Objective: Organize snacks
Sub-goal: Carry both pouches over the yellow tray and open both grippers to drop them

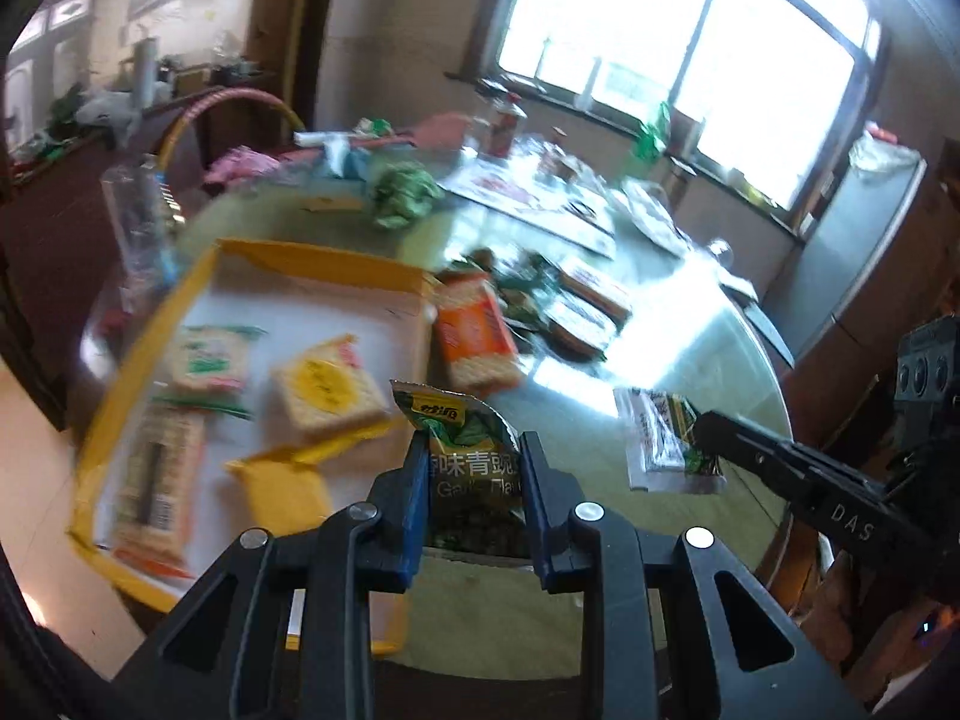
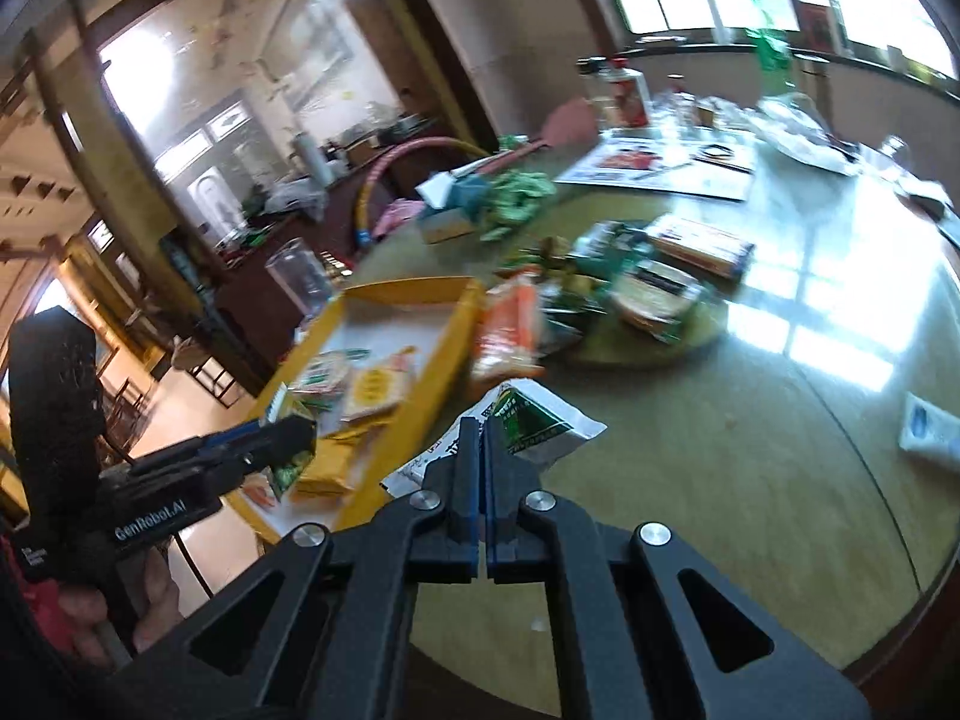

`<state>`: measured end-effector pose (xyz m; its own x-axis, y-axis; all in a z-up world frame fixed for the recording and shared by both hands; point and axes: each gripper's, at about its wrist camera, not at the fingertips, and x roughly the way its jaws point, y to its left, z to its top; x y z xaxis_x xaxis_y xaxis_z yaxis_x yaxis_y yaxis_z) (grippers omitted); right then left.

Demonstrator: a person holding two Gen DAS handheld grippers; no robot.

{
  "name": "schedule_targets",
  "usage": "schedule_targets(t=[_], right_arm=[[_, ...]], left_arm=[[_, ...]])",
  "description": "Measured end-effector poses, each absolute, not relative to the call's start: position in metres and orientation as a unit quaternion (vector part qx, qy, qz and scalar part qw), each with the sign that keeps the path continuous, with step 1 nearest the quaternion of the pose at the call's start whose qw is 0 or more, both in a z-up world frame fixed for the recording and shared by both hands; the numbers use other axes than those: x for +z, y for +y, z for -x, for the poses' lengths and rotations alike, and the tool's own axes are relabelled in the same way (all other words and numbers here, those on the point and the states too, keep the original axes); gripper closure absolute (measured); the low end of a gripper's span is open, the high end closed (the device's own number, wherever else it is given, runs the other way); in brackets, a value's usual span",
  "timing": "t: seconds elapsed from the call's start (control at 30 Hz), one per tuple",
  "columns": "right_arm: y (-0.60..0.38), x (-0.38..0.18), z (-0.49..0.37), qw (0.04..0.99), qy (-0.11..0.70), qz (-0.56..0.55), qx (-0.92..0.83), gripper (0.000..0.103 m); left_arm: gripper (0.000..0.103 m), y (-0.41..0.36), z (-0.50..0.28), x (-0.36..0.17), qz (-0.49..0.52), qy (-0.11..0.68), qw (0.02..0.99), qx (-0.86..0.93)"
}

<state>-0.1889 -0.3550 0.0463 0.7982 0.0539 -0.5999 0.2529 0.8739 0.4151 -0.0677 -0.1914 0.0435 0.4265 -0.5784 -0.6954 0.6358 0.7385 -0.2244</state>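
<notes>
Two claws, each gripping a packet above the glass-topped round surface (image 1: 660,420). Left claw (image 1: 474,450) clamped on green foil pea-snack bag (image 1: 468,438); right claw (image 2: 483,432) pinched together on white-and-green sachet (image 2: 540,420) — print blurred. Yellow cardboard tray (image 1: 312,258) beside, holding cracker packs (image 1: 327,387).

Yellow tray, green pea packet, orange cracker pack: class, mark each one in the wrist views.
yellow tray (image 1: 312,255): left wrist view, its far rim.
green pea packet (image 1: 474,456): left wrist view, printed front between the tool's fingers.
orange cracker pack (image 1: 474,333): left wrist view, orange label.
</notes>
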Motion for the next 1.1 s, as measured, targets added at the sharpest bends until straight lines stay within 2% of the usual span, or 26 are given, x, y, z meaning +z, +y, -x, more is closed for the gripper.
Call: schedule_targets(t=[0.3,0.6,1.1], right_arm=[[-0.323,0.066,0.117,0.921,0.327,-0.211,-0.007,0.101],[-0.309,0.068,0.036,0.920,0.347,-0.182,0.011,0.101],[-0.315,0.000,-0.067,0.895,0.407,-0.181,-0.008,0.102]], left_arm=[[0.076,-0.150,0.012,0.061,-0.011,0.387,0.867,-0.315],[0.076,-0.154,-0.054,0.053,-0.002,0.405,0.851,-0.335],[0.076,-0.207,-0.151,-0.026,-0.040,0.502,0.794,-0.342]])
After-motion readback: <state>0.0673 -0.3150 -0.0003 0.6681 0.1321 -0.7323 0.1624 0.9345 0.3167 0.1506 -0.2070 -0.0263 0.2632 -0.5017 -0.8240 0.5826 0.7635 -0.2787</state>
